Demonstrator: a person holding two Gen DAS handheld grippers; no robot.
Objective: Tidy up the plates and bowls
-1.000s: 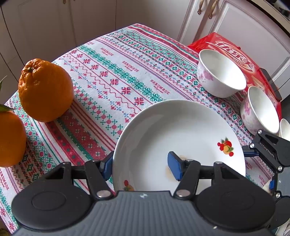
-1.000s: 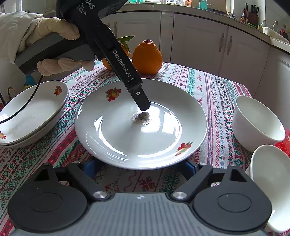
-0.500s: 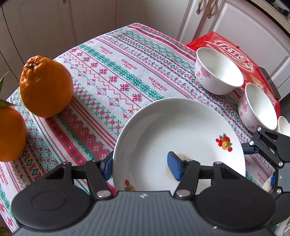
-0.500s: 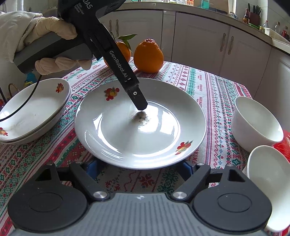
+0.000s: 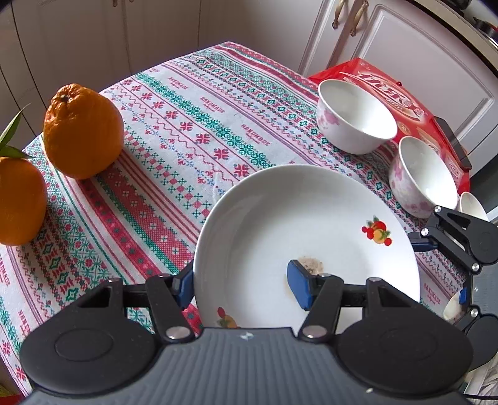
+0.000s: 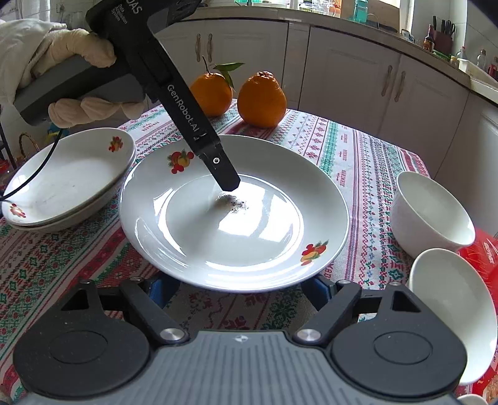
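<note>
Left wrist view shows the left gripper spread wide astride the rim of the plate, one finger inside, one outside, not yet clamped. The right gripper, also open, sits low beside the plate's near edge. With no firm pinch, lifting risks the plate tipping onto the stacked plates beside it.

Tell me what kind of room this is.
Most likely a home kitchen. Pale cabinets run under a counter carrying bottles and a knife block. Nearer, a table with an embroidered cloth holds plates, bowls and two oranges.
</note>
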